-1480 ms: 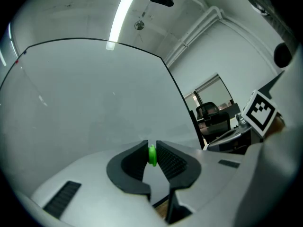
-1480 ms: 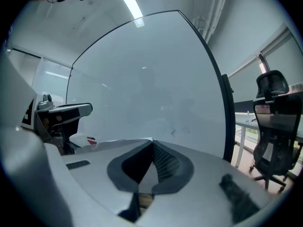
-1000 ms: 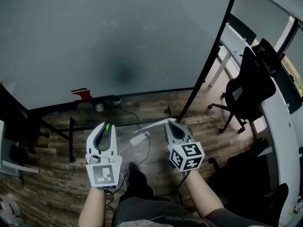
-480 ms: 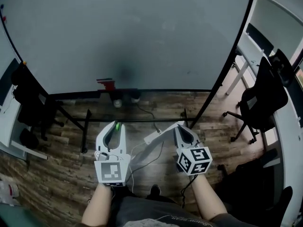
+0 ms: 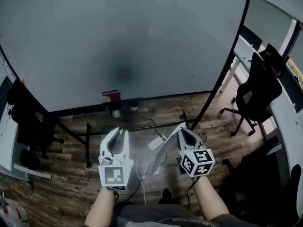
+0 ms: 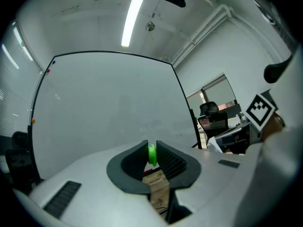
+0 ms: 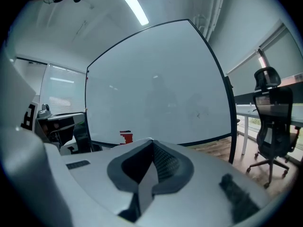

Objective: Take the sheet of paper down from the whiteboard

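Note:
The whiteboard (image 5: 123, 41) fills the upper head view, and I see no sheet on it. My right gripper (image 5: 182, 129) is shut on the white sheet of paper (image 5: 160, 159), which droops down and to the left from its jaws. In the right gripper view the paper (image 7: 144, 183) is pinched edge-on between the closed jaws of that gripper (image 7: 151, 144). My left gripper (image 5: 119, 132) is shut on a small green round magnet (image 5: 120, 132). In the left gripper view the magnet (image 6: 152, 154) is clamped between the ribbed pads. Both grippers are held side by side, short of the board.
A red item (image 5: 112, 96) sits on the board's tray. The board's black frame leg (image 5: 215, 93) slants down at the right. An office chair (image 5: 258, 91) and desk stand to the right, dark furniture (image 5: 28, 115) to the left. A white power strip (image 5: 156, 142) and cables lie on the wooden floor.
The sheet, which stuck out nearly flat to the left of the right gripper, now hangs down below it. The head view has shifted across the board. Both grips are unchanged.

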A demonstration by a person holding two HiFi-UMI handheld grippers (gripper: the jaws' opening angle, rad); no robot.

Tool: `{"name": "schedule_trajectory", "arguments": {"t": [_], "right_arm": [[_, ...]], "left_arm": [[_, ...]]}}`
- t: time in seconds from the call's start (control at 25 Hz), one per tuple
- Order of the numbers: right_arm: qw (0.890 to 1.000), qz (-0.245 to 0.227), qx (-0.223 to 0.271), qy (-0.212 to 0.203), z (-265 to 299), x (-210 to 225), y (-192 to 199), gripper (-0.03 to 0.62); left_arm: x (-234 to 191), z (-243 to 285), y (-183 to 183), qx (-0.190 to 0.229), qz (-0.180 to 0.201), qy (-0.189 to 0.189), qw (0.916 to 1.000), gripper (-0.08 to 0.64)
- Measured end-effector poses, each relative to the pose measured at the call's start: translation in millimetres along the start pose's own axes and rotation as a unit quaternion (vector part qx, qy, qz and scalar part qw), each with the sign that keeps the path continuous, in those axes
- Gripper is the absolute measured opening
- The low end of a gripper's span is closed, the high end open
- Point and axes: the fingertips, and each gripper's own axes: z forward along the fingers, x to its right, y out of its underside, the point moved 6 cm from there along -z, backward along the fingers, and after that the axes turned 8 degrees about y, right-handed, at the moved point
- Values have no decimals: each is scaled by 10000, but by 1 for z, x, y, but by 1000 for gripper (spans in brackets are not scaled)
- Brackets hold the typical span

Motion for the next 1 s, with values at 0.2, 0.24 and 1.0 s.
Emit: {"name": "schedule_trajectory", "arguments": {"t": [0.2, 0.24, 1.0], "right_arm": [[9994, -46, 79, 334, 14, -55, 0, 20], [9992, -57, 101, 388, 17, -67, 1, 20], [9910, -205, 251, 1295, -6, -234, 25, 20]], "left_arm": [[-53, -19, 28, -91, -88, 361, 9993, 64], [-63, -23, 33, -96, -110, 421, 9990, 64], [-175, -131, 84, 144, -339, 1367, 9899, 64]]}}
